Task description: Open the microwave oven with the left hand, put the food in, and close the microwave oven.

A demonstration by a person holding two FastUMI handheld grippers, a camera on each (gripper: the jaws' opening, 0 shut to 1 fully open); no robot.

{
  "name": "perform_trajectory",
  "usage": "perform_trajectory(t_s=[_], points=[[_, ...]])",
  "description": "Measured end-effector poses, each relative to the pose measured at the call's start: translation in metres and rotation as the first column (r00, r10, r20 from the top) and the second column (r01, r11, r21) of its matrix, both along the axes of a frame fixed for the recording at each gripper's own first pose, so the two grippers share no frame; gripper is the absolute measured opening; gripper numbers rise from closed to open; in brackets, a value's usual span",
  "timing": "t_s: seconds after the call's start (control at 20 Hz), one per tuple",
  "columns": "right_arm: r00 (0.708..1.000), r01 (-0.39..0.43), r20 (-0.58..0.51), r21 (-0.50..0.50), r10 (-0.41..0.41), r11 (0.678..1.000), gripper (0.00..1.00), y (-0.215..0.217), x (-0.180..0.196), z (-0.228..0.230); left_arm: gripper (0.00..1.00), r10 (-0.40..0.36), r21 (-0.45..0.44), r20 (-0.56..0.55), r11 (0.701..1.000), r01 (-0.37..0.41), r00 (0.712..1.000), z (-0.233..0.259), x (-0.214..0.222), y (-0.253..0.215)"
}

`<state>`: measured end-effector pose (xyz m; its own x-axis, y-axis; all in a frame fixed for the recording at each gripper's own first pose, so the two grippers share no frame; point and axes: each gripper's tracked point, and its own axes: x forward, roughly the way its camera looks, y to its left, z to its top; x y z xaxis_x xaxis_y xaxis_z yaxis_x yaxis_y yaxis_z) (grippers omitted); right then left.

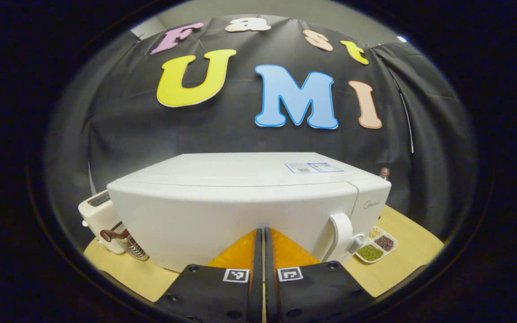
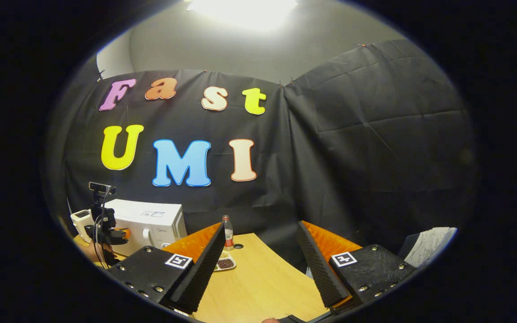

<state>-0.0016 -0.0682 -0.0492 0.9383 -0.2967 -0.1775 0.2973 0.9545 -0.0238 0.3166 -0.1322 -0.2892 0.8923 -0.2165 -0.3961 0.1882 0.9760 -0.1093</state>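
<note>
In the left gripper view the white microwave [image 1: 249, 202] stands close ahead with its door closed and its handle [image 1: 341, 233] at the right. My left gripper [image 1: 260, 232] is shut with nothing between its fingers, its tips close to the door front, left of the handle. A white divided dish of food [image 1: 375, 247] lies on the table right of the microwave. In the right gripper view my right gripper [image 2: 263, 244] is open and holds nothing above the table. Far to its left I see the microwave [image 2: 153, 222], the left gripper [image 2: 106, 231] in front of it, and the food dish [image 2: 225, 263].
A white toaster [image 1: 99, 214] and a metal strainer with a brown handle [image 1: 126, 240] stand left of the microwave. A small bottle [image 2: 227, 231] stands behind the dish. The wooden table [image 2: 263, 282] stretches under my right gripper. Black cloth walls close the back and right.
</note>
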Motion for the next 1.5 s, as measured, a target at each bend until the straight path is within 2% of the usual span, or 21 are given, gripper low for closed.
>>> perform_trajectory(t_s=[0.05,0.1,0.2,0.25,0.3,0.45,0.5,0.55,0.6,0.75,0.85,1.2,1.3,1.35,1.5], points=[[1.000,-0.013,0.000,0.008,0.013,1.000,0.97,0.004,-0.001,-0.002,0.14,-0.011,0.014,0.008,1.000,0.011,1.000,0.004,-0.002,-0.002],[1.000,-0.024,0.002,0.013,0.023,1.000,0.97,0.006,-0.002,-0.003,0.08,-0.026,0.013,0.026,1.000,0.026,0.999,0.014,-0.004,-0.005],[0.999,-0.049,0.007,0.028,0.049,0.998,0.97,0.010,-0.003,-0.004,0.11,-0.039,0.002,0.082,0.999,0.039,0.996,0.043,-0.016,-0.010],[0.998,-0.065,0.008,0.037,0.065,0.997,0.92,0.011,-0.004,-0.005,0.08,-0.040,-0.009,0.102,0.999,0.042,0.994,0.056,-0.026,-0.010],[0.996,-0.084,0.011,0.045,0.083,0.995,0.97,0.013,-0.004,-0.006,0.08,-0.039,-0.018,0.120,0.999,0.042,0.992,0.069,-0.037,-0.012],[0.990,-0.144,0.015,0.053,0.143,0.988,0.97,0.014,-0.003,-0.009,0.08,-0.035,-0.037,0.175,0.998,0.042,0.984,0.106,-0.073,-0.012],[0.986,-0.166,0.021,0.057,0.165,0.984,0.97,0.016,-0.002,-0.007,0.11,-0.036,-0.032,0.188,0.999,0.043,0.981,0.117,-0.086,-0.011],[0.982,-0.186,0.030,0.066,0.184,0.980,0.92,0.017,-0.003,-0.005,0.08,-0.035,-0.020,0.206,0.999,0.040,0.978,0.129,-0.096,-0.009],[0.978,-0.207,0.039,0.079,0.204,0.975,0.97,0.018,-0.002,-0.005,0.08,-0.029,-0.008,0.223,0.999,0.032,0.974,0.141,-0.107,-0.005],[0.963,-0.269,0.060,0.113,0.263,0.957,0.97,0.026,-0.001,-0.005,0.08,-0.008,0.002,0.281,1.000,0.007,0.960,0.179,-0.140,0.007],[0.958,-0.286,0.066,0.118,0.279,0.951,0.97,0.029,0.000,-0.002,0.12,-0.001,-0.006,0.303,1.000,0.004,0.953,0.200,-0.159,0.013],[0.936,-0.344,0.117,0.110,0.331,0.933,0.97,0.066,0.000,0.018,0.10,-0.004,0.002,0.378,1.000,0.003,0.926,0.256,-0.215,0.051],[0.932,-0.354,0.121,0.120,0.340,0.927,0.97,0.080,-0.003,0.020,0.21,0.003,0.001,0.383,1.000,-0.004,0.924,0.259,-0.229,0.068],[0.931,-0.357,0.123,0.120,0.343,0.927,0.97,0.087,-0.005,0.021,0.37,0.003,-0.007,0.383,1.000,0.000,0.924,0.261,-0.235,0.074],[0.929,-0.362,0.127,0.107,0.348,0.926,0.97,0.105,-0.012,0.024,0.48,0.029,-0.035,0.379,0.999,-0.017,0.925,0.259,-0.254,0.098]])
